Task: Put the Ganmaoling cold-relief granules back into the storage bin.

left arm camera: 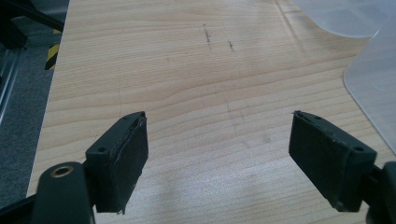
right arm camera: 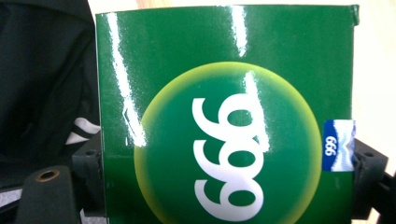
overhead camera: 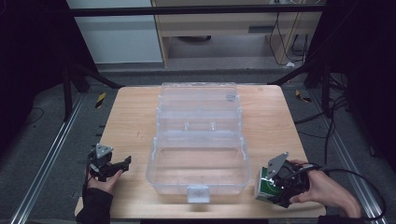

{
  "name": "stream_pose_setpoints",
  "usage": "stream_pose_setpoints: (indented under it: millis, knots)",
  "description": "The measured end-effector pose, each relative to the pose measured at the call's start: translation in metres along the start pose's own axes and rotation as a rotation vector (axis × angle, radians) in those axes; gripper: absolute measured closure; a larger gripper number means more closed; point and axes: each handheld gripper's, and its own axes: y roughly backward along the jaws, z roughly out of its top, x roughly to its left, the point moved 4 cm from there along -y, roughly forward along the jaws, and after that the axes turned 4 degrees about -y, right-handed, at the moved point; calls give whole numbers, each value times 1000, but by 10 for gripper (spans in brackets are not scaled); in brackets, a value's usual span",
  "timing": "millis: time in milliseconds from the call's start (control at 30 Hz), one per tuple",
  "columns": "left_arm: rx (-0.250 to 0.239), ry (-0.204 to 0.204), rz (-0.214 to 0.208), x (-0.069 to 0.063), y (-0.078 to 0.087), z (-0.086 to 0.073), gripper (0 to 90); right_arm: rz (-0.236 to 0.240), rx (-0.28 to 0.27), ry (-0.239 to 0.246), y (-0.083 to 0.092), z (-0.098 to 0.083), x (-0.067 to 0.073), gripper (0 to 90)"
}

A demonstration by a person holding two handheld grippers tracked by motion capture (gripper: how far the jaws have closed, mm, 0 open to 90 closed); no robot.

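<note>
Right gripper view: your right gripper (right arm camera: 229, 163) clamps a glossy green carton (right arm camera: 224, 116); your left gripper (left arm camera: 217, 154) gapes over grained wood table (left arm camera: 187, 70).

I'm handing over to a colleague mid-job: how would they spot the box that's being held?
On the wooden table, look right of the clear plastic case, near the front edge. There the right gripper is shut on a small green box, glossy, with a yellow-ringed circle and white "999", the one coloured item beside the colourless case.
</note>
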Motion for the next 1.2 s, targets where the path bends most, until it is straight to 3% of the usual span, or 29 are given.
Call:
stream_pose_setpoints:
  millis: [100,400,833,1200]
  knots:
    - [-1,1,1,0,0,0,191,-13,-10,-18,9,1,0,160]
    - [2,0,0,0,0,0,191,-50,-36,-8,35,8,-3,159]
    - [5,1,0,0,-1,0,191,-85,-67,39,65,36,-7,159]
    - [4,3,1,1,-1,-1,191,-97,-109,72,73,68,-11,159]
